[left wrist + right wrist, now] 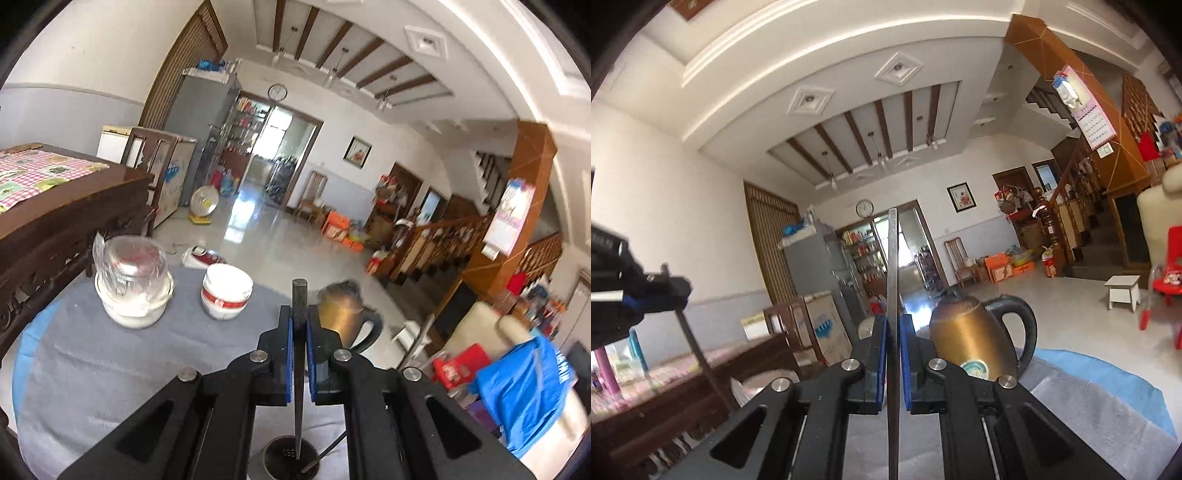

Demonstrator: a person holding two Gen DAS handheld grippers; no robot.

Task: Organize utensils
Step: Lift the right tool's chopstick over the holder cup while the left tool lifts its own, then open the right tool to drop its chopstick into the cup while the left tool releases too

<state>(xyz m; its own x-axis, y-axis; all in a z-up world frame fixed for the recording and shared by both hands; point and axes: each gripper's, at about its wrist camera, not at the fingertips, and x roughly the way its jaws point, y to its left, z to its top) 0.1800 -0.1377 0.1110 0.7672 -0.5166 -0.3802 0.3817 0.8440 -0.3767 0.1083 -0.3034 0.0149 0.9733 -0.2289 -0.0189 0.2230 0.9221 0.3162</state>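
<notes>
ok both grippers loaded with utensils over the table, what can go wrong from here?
1. The left gripper holds a dark utensil with its tip over the metal holder, where another thin utensil already leans; a tilted drop could snag it.
2. The right gripper pinches a long metal utensil edge-on, so it might pivot.
3. The gold kettle stands close to both grippers; a swing could hit it.

Left gripper (299, 317) fills the lower centre of its wrist view, blue pads (289, 354) clamped tight on a thin dark utensil (299, 295) standing upright between them. Right gripper (894, 328) sits lower centre of its own view, pads pinched on a flat metal utensil (893, 258). The left gripper also shows at the left edge of the right wrist view.
</notes>
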